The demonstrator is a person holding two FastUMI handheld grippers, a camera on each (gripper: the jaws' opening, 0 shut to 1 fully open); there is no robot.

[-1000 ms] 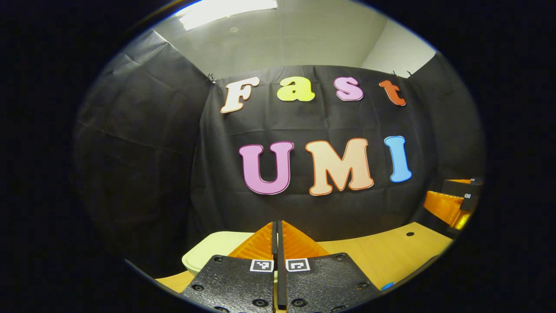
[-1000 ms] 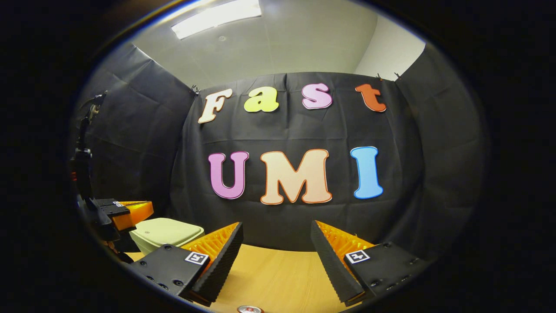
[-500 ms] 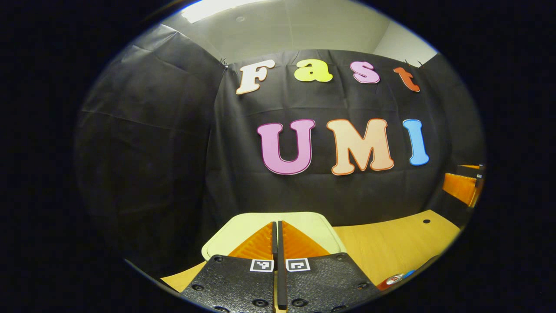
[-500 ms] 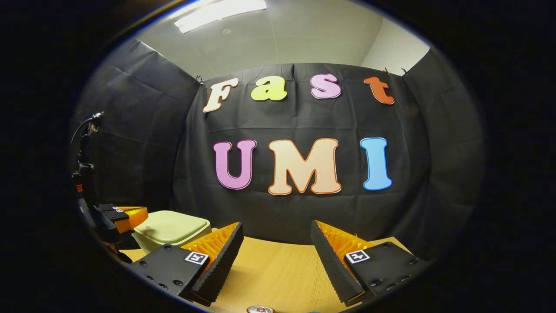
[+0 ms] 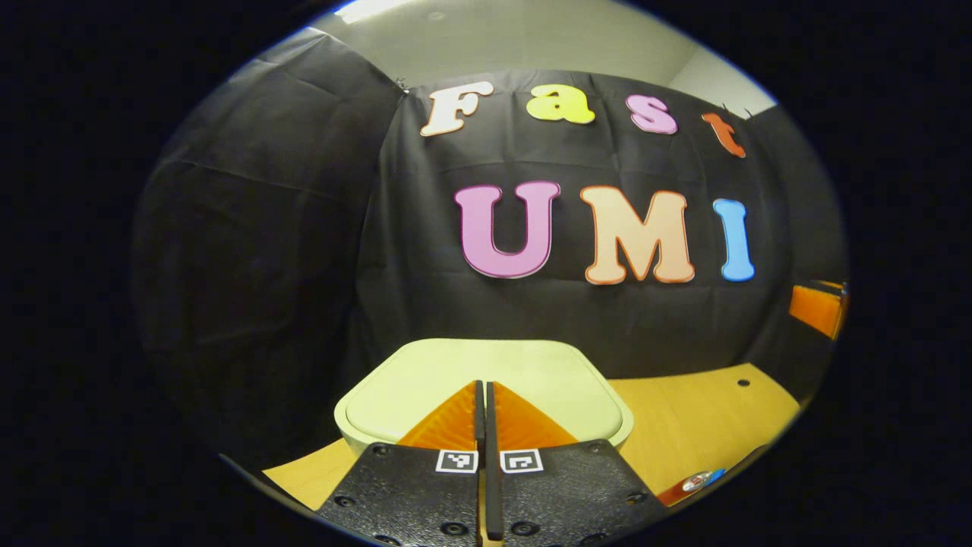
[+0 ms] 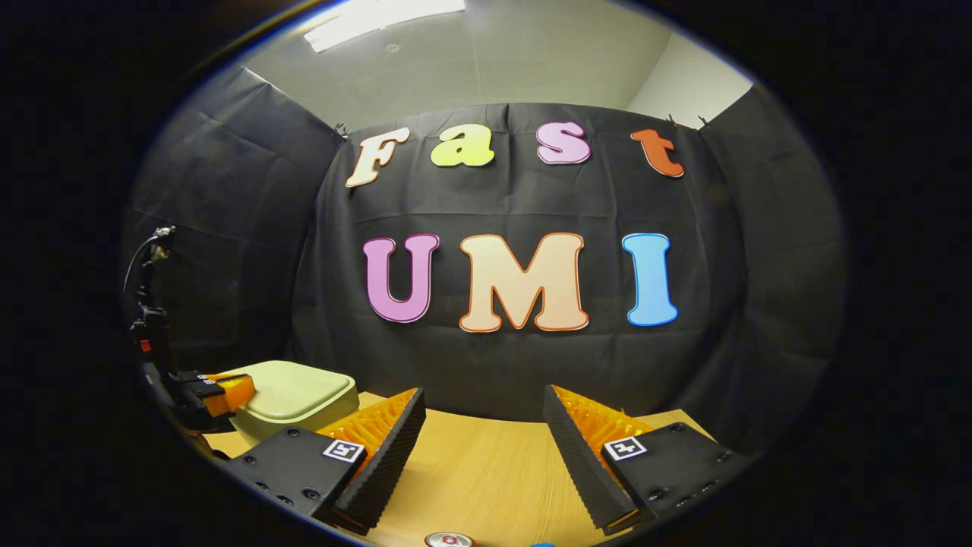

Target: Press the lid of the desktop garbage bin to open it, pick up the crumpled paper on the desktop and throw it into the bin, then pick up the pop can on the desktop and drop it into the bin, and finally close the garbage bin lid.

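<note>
Pressing flat against each other with nothing between them, the jaws of the left gripper (image 5: 483,391) sit over the near part of the bin lid (image 5: 531,368); whether they touch the lid cannot be told. The lid lies closed on the garbage bin (image 6: 292,399), which stands on the table (image 5: 699,422) close to the black cloth wall. In the right gripper view, the left gripper (image 6: 228,391) appears at the bin's near edge, over the lid. The right gripper (image 6: 484,410) holds its jaws wide apart and empty, above bare table well to the side of the bin. The pop can (image 6: 448,540) shows only its top, on the table nearer than the bin, below the right gripper. In the left gripper view, the can (image 5: 695,481) lies away from the bin.
</note>
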